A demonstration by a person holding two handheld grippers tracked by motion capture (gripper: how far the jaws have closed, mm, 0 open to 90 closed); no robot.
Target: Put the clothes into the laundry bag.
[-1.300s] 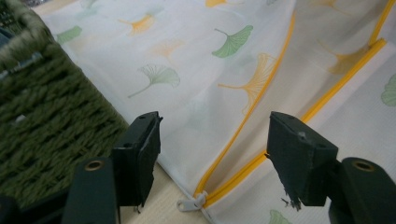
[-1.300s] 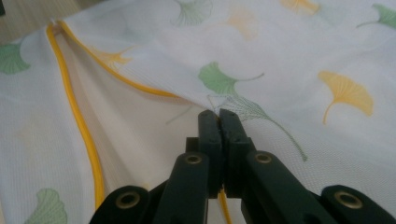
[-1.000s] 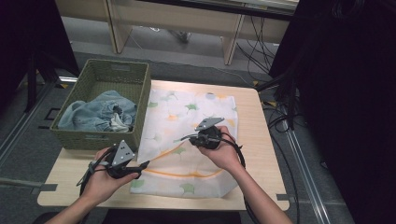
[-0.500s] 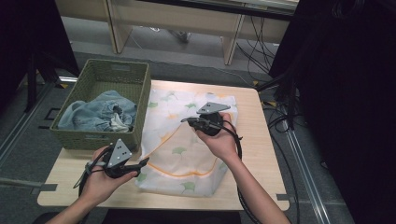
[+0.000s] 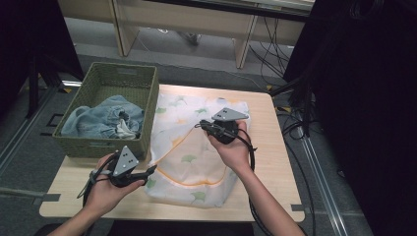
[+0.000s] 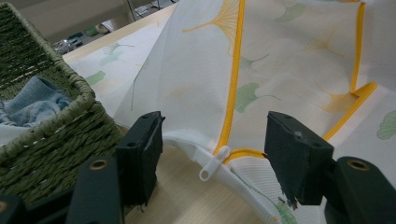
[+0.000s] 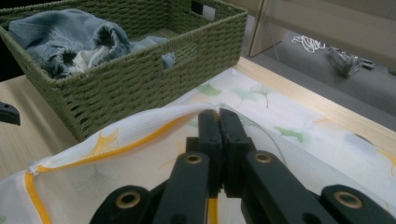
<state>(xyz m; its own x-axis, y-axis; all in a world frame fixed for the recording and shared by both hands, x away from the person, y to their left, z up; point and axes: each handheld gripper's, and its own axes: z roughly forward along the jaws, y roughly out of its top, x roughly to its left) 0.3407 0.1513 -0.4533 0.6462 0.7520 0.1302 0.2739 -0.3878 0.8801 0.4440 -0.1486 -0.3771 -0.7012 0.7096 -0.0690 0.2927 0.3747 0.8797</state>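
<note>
Wooden desk [image 5: 275, 162] lower center: your right hand-held gripper [image 7: 219, 122] is pinching the mesh laundry bag's [image 5: 189, 157] flap shut; your left hand-held gripper [image 6: 212, 156], jaws apart, is risking missing the zipper pull [image 6: 211, 164].

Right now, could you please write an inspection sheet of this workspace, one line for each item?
Surface: wooden table, bare at its edges.
Job's things: white mesh laundry bag with leaf print and yellow zipper, upper layer lifted; zipper pull between the left jaws.
Clutter: green woven basket holding denim clothes.
Grippers: right gripper shut on the bag's fabric; left gripper open at the bag's corner.
Cables: black cable trailing from the right gripper; more cables on the floor.
Surroundings: wooden furniture behind, dark area at right.
</note>
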